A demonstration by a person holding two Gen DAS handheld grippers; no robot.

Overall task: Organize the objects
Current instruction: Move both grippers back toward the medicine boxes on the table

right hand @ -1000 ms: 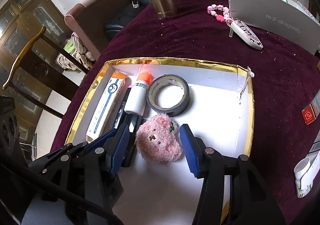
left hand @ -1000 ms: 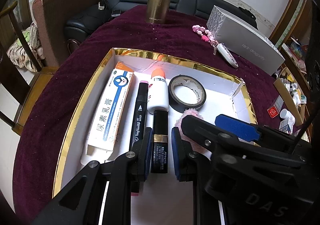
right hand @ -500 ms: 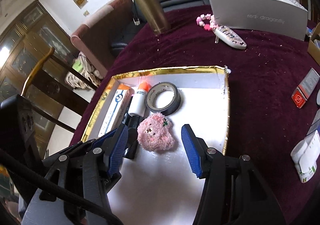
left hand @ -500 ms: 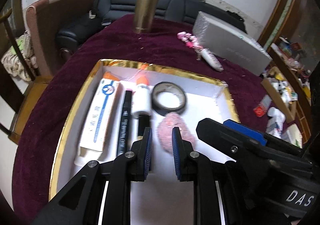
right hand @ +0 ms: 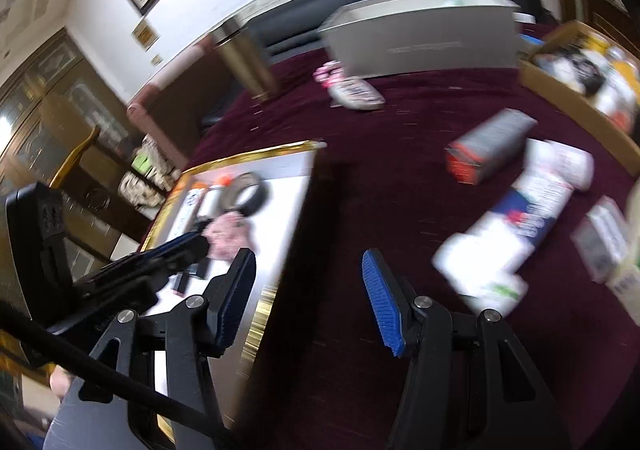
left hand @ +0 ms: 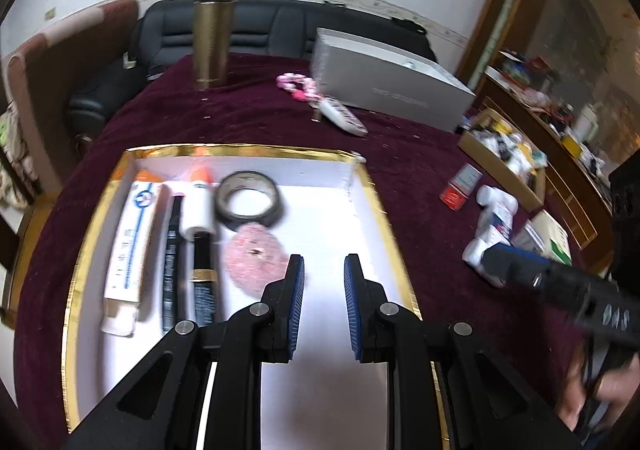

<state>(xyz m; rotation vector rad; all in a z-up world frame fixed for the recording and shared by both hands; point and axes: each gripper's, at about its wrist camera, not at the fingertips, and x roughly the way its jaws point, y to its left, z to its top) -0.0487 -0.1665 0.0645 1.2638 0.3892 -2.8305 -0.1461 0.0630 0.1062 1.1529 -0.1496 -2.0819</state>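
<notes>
Left wrist view: the left gripper (left hand: 324, 262) hovers over the bare white floor of the gold-rimmed tray (left hand: 376, 202). Its fingers are drawn nearly together with only a narrow gap, and nothing is in it. The tray lies on the maroon-covered table (left hand: 256, 118), toward its left edge. Along the tray's left side lie, side by side, a white ointment tube (left hand: 132, 234), a black marker (left hand: 172, 262), and a white bottle with an orange cap (left hand: 198, 206) with a black lipstick (left hand: 204, 274) just below it. A roll of dark tape (left hand: 250, 200) lies flat beside the bottle. A pink plush toy (left hand: 254, 262) lies just below the tape, close to the left fingertip. At the table's far edge a gold flask (left hand: 212, 38) stands upright. To its right are a grey box (left hand: 384, 86), a pink bead chain (left hand: 298, 84) and a white remote (left hand: 344, 116).

Right wrist view, blurred: the right gripper (right hand: 308, 256) has its fingers well apart and empty. It straddles the tray's right rim (right hand: 260, 318), with one finger over the tray and the other over the cloth. The plush toy (right hand: 228, 234) and tape (right hand: 248, 196) lie in the tray. Toward the table's right edge lie a white bottle with a blue label (right hand: 512, 226), a red-and-black packet (right hand: 484, 150) and a cardboard box of small things (right hand: 560, 90).
</notes>
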